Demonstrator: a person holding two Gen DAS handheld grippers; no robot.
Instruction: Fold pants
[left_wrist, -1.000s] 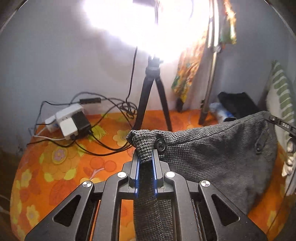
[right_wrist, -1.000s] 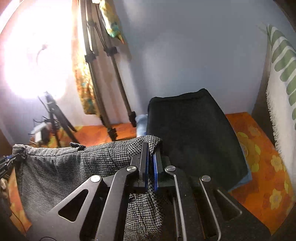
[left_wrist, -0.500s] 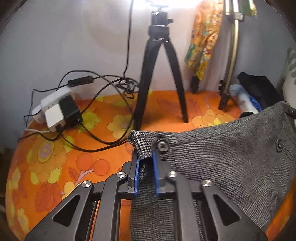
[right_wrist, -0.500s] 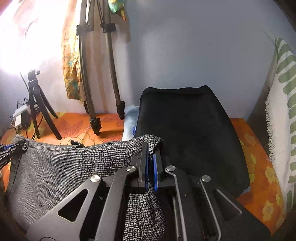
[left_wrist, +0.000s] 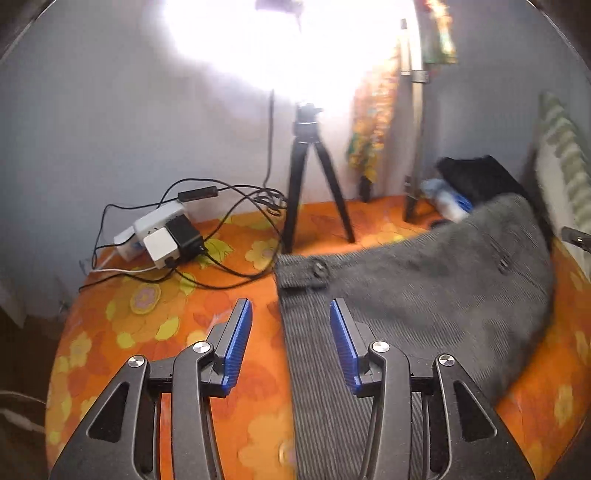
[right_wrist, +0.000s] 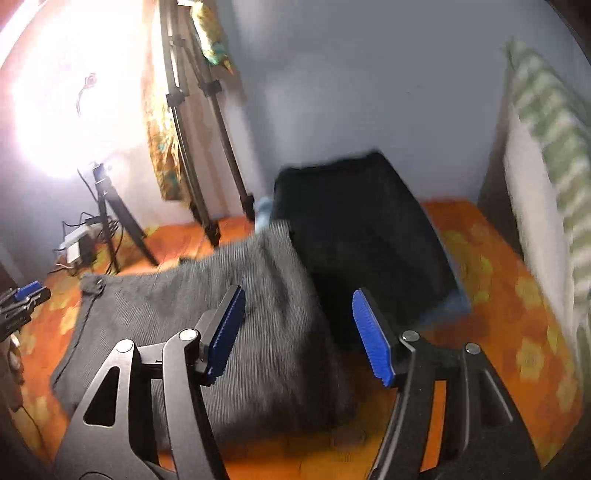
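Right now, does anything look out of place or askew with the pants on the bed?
Yes. The grey pants lie skewed: their far corner rides up onto the black folded garment instead of lying flat on the orange floral sheet. Both the left hand-held gripper and the right hand-held gripper are open, holding nothing.

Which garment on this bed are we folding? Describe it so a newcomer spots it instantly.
Start at the orange flowered bedsheet. Spread across it, between the open left gripper and the open right gripper, lie the grey pants. Unlike the plain black folded garment behind them, they are finely checked grey, with a dark waistband button.
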